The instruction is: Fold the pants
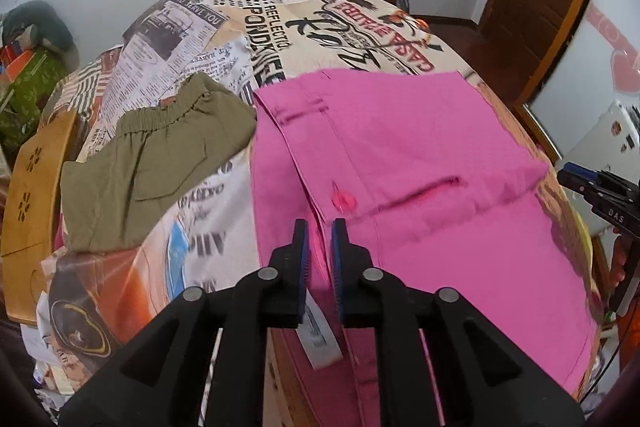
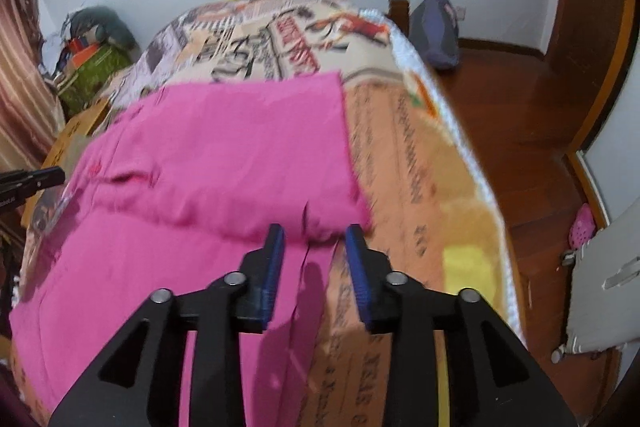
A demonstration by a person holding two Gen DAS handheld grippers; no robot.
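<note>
Bright pink pants (image 1: 400,131) lie folded over on a table covered with a newspaper-print cloth (image 1: 224,39); their waistband with a pink button (image 1: 344,201) and a white label (image 1: 320,339) faces me. My left gripper (image 1: 320,227) hovers over the waistband, its blue pads a narrow gap apart with nothing pinched. In the right wrist view the pink pants (image 2: 224,147) fill the left half. My right gripper (image 2: 316,231) stands open above their right edge and holds nothing. Each gripper also shows at the edge of the other view: right gripper (image 1: 600,195), left gripper (image 2: 32,179).
Folded olive-green shorts (image 1: 160,155) lie left of the pink pants. A wooden chair (image 1: 32,187) stands at the table's left side. To the right the table edge (image 2: 460,131) drops to a wooden floor (image 2: 520,107), where a dark bag (image 2: 436,31) lies by the wall.
</note>
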